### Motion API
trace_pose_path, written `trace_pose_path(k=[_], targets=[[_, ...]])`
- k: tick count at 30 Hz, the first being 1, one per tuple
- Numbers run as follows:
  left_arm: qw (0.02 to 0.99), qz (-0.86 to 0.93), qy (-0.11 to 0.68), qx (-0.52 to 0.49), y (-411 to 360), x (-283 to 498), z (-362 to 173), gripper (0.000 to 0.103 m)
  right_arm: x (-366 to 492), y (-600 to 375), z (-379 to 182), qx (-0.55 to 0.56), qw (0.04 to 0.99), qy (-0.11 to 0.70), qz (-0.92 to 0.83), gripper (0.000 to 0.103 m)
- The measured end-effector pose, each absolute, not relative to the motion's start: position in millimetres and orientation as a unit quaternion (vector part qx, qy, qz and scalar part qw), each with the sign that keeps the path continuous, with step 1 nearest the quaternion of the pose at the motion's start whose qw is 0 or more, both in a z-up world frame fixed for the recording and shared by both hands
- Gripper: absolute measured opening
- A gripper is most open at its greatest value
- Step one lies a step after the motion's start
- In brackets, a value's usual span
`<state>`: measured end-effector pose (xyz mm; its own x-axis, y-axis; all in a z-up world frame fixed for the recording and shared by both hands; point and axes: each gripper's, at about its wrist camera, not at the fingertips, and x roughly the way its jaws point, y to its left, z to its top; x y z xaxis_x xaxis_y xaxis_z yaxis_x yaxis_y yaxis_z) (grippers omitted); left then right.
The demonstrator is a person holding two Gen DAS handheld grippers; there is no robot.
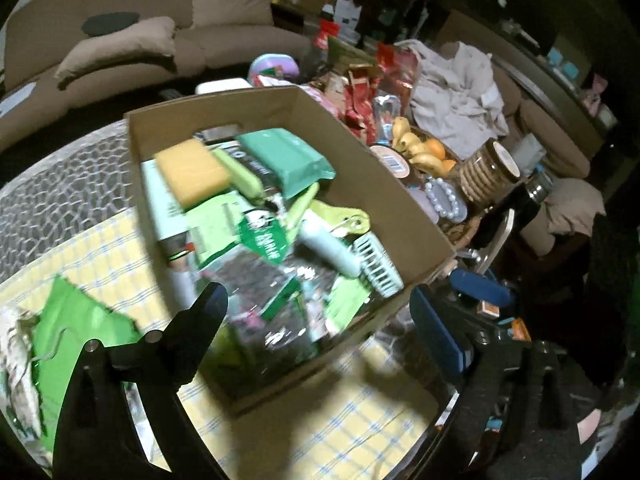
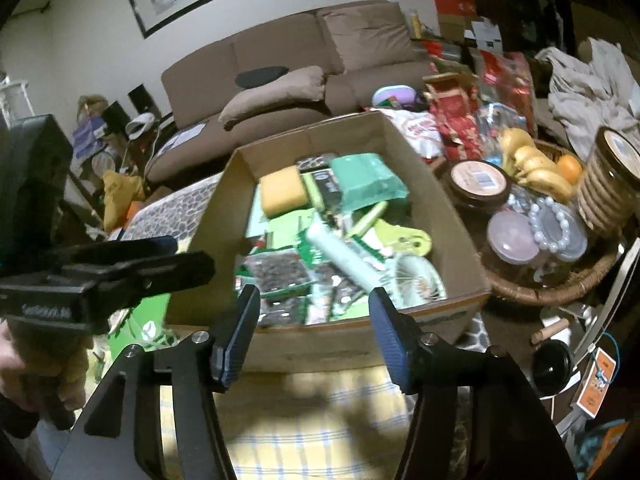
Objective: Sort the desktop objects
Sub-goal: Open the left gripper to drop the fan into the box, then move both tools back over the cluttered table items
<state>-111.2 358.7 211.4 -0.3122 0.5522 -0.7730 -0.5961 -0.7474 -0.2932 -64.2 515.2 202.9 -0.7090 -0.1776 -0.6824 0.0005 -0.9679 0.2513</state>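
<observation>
An open cardboard box point(image 1: 404, 208) point(image 2: 452, 216) stands on a yellow checked cloth point(image 1: 332, 428) point(image 2: 304, 432). It holds several green items, a yellow sponge point(image 1: 192, 172) point(image 2: 282, 190), a pale green tube point(image 1: 330, 250) point(image 2: 348, 258) and a mint comb point(image 1: 378, 266). My left gripper point(image 1: 320, 304) is open and empty, just above the box's near corner; it also shows from the side in the right wrist view point(image 2: 192, 264). My right gripper point(image 2: 314, 308) is open and empty, in front of the box's near wall.
A wicker tray point(image 2: 560, 288) right of the box holds jars, a bead bracelet point(image 2: 556, 224), bananas point(image 2: 532, 168) and an orange. Red snack packets point(image 2: 456, 116) and crumpled cloth point(image 1: 460, 84) lie behind. A green bag point(image 1: 76, 328) lies left on the cloth. A sofa stands beyond.
</observation>
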Motion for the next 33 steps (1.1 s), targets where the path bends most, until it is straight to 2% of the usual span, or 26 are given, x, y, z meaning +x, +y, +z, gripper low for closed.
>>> trace_pose_path(k=[16, 33], targets=[[0.294, 0.843, 0.014, -0.45, 226, -72, 232, 0.101, -65, 400, 219, 0.388, 0.091, -0.059, -0.915, 0.079], [0.205, 0.88, -0.013, -0.429, 91, -41, 243, 0.103, -64, 296, 224, 0.396, 0.131, -0.028, -0.909, 0.086]])
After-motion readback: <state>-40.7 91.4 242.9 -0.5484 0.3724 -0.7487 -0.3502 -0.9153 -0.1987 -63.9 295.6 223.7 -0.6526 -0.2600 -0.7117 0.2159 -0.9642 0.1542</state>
